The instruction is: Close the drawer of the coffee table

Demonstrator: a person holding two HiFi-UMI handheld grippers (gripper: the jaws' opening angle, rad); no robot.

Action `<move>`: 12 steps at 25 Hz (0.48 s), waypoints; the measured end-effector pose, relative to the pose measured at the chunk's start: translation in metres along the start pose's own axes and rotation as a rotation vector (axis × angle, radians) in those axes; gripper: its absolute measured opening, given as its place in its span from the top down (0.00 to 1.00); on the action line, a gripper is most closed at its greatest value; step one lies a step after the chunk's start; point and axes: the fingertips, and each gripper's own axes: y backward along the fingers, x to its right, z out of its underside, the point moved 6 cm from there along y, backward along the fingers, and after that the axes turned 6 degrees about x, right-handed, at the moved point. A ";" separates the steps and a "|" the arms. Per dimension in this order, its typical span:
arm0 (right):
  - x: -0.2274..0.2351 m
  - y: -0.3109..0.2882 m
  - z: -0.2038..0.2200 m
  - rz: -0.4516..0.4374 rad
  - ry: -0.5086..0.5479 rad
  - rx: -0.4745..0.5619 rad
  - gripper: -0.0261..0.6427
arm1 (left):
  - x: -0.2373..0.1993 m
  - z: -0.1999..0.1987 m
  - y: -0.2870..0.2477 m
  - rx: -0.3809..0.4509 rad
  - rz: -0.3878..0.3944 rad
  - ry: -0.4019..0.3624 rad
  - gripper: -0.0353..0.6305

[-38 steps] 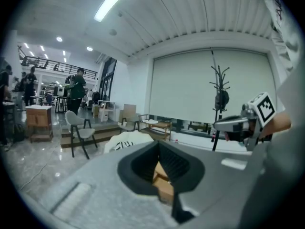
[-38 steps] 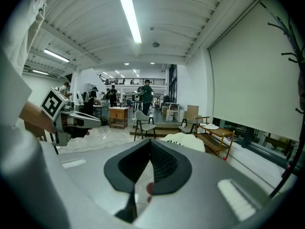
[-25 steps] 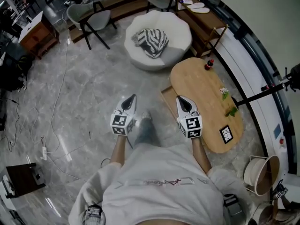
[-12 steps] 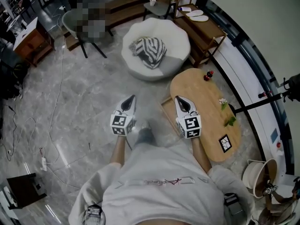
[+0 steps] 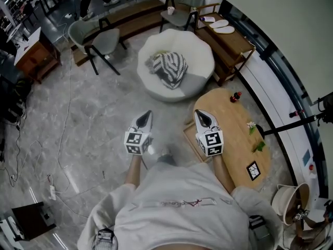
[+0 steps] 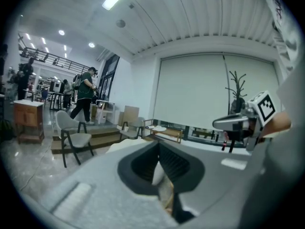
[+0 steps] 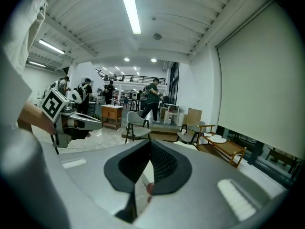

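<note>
Drawer of light wood (image 5: 188, 135) stands pulled out at the near side of the oval wooden coffee table (image 5: 237, 126), beside the right gripper (image 5: 200, 113); that gripper and the left gripper (image 5: 146, 114) have jaws pressed together, empty; an off-centre push could skew and jam it.

The person wears a pale short-sleeved T-shirt (image 5: 177, 210) (thin dark print across the chest); the grey tapered left gripper (image 5: 147, 112) and right gripper (image 5: 197, 112) bear black-and-white marker cubes (image 5: 136, 141).

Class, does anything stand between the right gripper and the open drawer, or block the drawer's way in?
Nothing visible does. The drawer juts from the coffee table beside the shut right gripper, which hides part of it.
</note>
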 end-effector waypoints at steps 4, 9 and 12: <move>0.008 -0.030 -0.002 0.005 -0.002 -0.002 0.96 | -0.025 -0.005 -0.024 -0.004 0.006 -0.006 0.95; 0.027 -0.058 -0.003 0.034 -0.016 -0.007 0.96 | -0.045 -0.011 -0.057 -0.016 0.029 -0.014 0.95; 0.033 -0.068 -0.001 0.054 -0.022 -0.009 0.96 | -0.053 -0.007 -0.071 -0.035 0.047 -0.011 0.95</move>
